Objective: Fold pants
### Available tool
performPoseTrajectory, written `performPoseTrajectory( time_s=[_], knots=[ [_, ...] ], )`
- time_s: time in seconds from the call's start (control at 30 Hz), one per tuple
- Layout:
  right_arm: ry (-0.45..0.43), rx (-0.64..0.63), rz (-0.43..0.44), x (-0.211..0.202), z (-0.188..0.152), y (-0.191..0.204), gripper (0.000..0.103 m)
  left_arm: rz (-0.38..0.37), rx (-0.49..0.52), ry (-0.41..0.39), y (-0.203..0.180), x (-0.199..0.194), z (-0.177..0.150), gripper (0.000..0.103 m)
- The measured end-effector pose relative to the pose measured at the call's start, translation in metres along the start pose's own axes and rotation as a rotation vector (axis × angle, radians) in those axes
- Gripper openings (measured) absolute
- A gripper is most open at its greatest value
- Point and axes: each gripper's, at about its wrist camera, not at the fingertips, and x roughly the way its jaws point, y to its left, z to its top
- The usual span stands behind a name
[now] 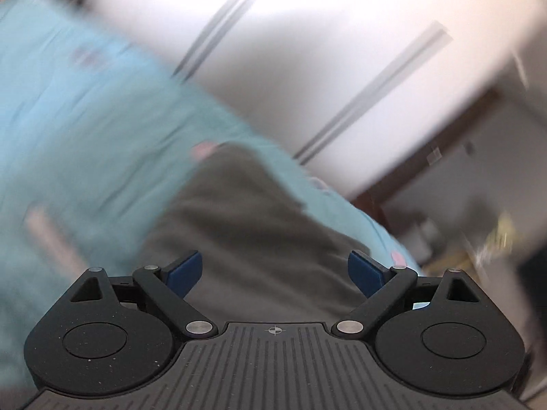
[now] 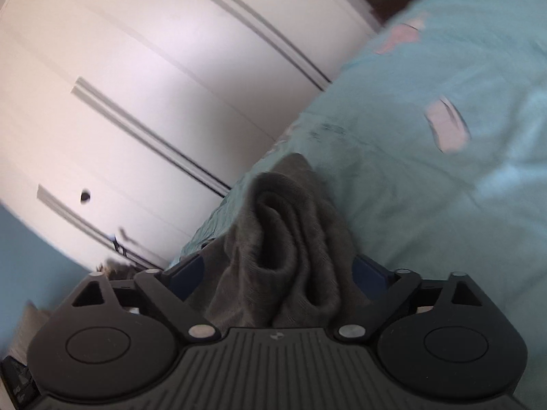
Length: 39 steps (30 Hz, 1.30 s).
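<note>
Between my left gripper's (image 1: 273, 270) blue pads, spread wide and touching nothing, the dark grey knit pants (image 1: 239, 225) lie on the pale turquoise bedsheet with pink patches (image 1: 68, 119), all of it blurred. On the right, my other gripper (image 2: 277, 270) is also spread wide, a bunched fold of the pants (image 2: 287, 239) standing loose between its fingers. White panelled wardrobe doors (image 2: 136, 85) rise beyond the bed.

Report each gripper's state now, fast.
Left gripper: open, holding nothing; grey pants lie beyond it.
Right gripper: open wide; bunched grey pants sit between the fingers, not clamped.
</note>
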Motion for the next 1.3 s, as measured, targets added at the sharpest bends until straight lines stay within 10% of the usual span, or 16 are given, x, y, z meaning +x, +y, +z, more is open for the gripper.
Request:
performPoseTrajectory(
  time_s=[0.1,0.27,0.37,0.47,0.57,0.7,1.03,1.13,1.27,1.3],
  knots=[
    [0.070,-0.140,-0.037,0.027,0.013,0.020,0.098,0.001,-0.176,0.007,0.029,0.006,0.001,0.095],
    [0.209,-0.152,-0.114,0.084,0.024,0.025,0.096,0.056,-0.184,-0.019,0.035,0.013,0.006,0.096],
    [0.169,-0.234,-0.175,0.091,0.023,0.041,0.041,0.073,-0.184,0.006,0.038,0.016,0.001,0.096],
    [0.150,-0.288,-0.148,0.089,0.022,0.049,0.043,0.066,-0.174,0.015,0.037,0.021,-0.001,0.096],
    [0.198,-0.248,-0.111,0.099,0.027,0.042,0.077,0.075,-0.167,0.033,0.035,0.023,-0.001,0.096],
    [0.194,-0.315,-0.170,0.110,0.025,0.051,0.035,0.082,-0.193,0.025,0.038,0.020,-0.001,0.096],
    [-0.034,-0.251,0.205,0.051,0.061,0.111,0.032,0.095,-0.203,0.011,0.035,0.016,-0.002,0.096],
    [0.003,-0.244,0.064,0.070,0.060,0.084,0.034,0.098,-0.206,0.016,0.035,0.016,-0.003,0.096],
    [0.150,-0.222,-0.332,0.114,0.049,0.014,0.068,0.125,-0.216,0.031,0.036,0.018,-0.003,0.096],
    [0.103,-0.205,-0.300,0.103,0.045,0.006,0.069,0.133,-0.218,0.031,0.037,0.019,-0.003,0.096]
  ],
)
